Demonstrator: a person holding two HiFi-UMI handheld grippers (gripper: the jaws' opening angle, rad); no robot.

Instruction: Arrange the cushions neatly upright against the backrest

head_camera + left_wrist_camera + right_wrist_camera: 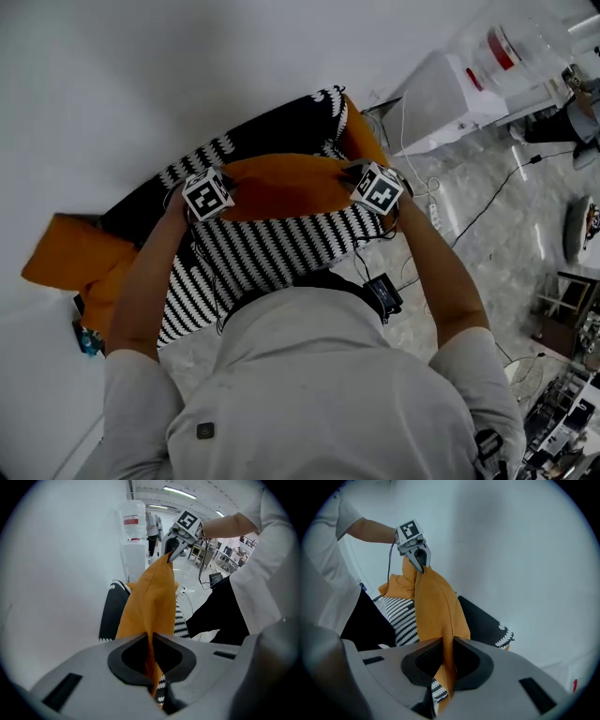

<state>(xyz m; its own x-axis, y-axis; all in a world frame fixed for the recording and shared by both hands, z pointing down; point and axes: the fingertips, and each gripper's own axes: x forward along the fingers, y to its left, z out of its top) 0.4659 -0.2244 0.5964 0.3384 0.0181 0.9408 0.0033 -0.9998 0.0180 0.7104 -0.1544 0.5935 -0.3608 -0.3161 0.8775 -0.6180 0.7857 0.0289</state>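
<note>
**Cushion gripped at both ends**

At 9 o'clock my left claw (pixel 228 195) is closed tight on the orange cushion (pixel 281 186), which hangs over the striped seat (pixel 272 251). At 3 o'clock my right claw (pixel 359 180) pinches the other end. Recommended: keep it level and stand it against the backrest (pixel 262 131).

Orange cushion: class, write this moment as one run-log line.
held: orange cushion | left hand-held gripper: shut on one end | right hand-held gripper: shut on other end | position: over striped seat
</note>
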